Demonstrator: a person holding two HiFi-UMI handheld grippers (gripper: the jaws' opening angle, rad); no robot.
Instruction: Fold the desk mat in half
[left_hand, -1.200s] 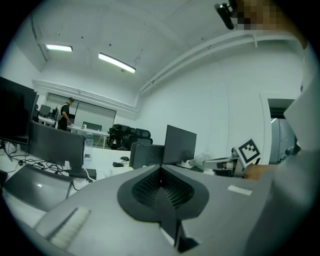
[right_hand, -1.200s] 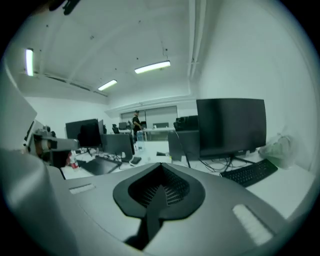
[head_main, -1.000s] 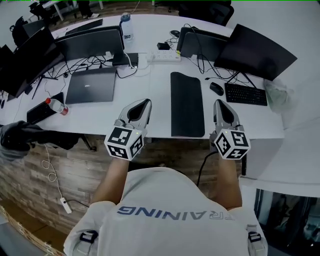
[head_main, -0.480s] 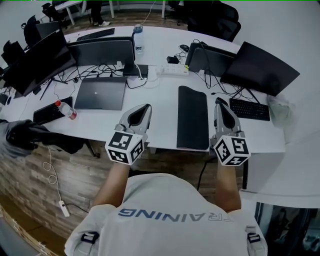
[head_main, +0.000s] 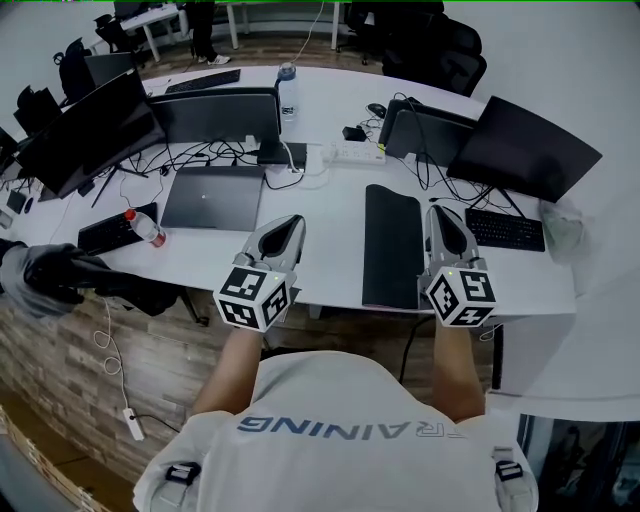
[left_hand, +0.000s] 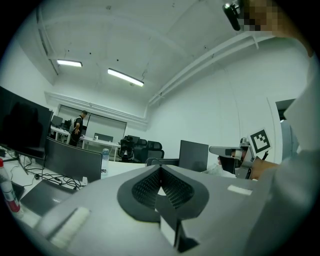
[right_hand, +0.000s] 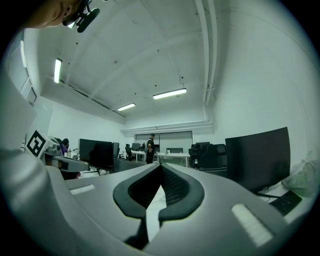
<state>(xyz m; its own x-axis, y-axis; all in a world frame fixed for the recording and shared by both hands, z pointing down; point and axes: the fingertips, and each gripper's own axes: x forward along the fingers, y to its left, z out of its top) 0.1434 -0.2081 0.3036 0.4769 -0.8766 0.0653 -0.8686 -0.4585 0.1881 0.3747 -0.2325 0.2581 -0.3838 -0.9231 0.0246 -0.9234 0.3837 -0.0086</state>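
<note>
The mat (head_main: 391, 245) is seen lying flat and unfolded on the worktop (head_main: 330, 230), its near end at the front edge. The left tool (head_main: 290, 222) is held well left of it, the right tool (head_main: 440, 212) just beside its right edge, both with jaws closed together on nothing.

In the head view, the person's hands sit hidden behind the marker cubes (head_main: 252, 297) of the left gripper (head_main: 291, 221) and right gripper (head_main: 440, 211). A dark object (head_main: 90, 280) at the left edge is cut off and partly blurred, unidentifiable. In both gripper views the gripper's own body blocks the near desk (head_main: 330, 200), and a distant standing person (left_hand: 77, 128) is too small to detail.
</note>
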